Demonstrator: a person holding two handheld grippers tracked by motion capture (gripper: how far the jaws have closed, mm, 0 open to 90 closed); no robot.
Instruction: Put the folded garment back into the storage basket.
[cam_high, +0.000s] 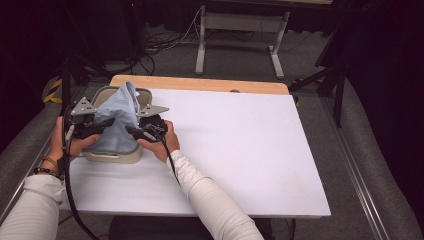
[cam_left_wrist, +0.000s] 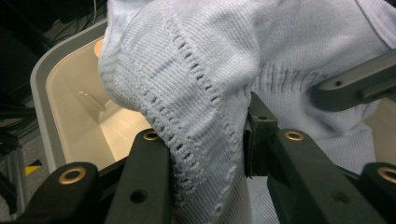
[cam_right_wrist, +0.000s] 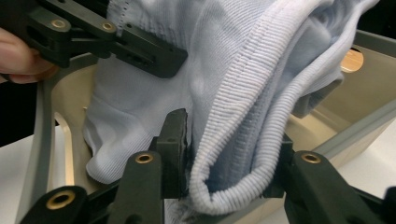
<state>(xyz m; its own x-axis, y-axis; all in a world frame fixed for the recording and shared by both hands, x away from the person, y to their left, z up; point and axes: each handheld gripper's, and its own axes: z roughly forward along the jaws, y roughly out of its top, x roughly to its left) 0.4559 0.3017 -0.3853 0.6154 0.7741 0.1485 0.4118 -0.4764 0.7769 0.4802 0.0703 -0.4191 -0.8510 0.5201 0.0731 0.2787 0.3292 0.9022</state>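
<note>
A light blue knit garment (cam_high: 120, 112) hangs bunched over a beige bin with a grey rim (cam_high: 112, 157) at the table's left. My left gripper (cam_high: 102, 125) grips it from the left and my right gripper (cam_high: 135, 131) from the right. In the left gripper view my left gripper (cam_left_wrist: 205, 135) is shut on a fold of the garment (cam_left_wrist: 210, 70) above the bin (cam_left_wrist: 42, 93). In the right gripper view my right gripper (cam_right_wrist: 229, 140) holds the ribbed hem of the garment (cam_right_wrist: 233, 70) between its pads, over the bin (cam_right_wrist: 369, 42). The other gripper (cam_right_wrist: 140, 51) clamps the cloth farther back.
The bin stands on a white table top (cam_high: 240, 150) with a wooden strip (cam_high: 200, 82) along its far edge. A grey frame's legs (cam_high: 200, 50) and cables lie on the floor beyond. Dark stands flank the table.
</note>
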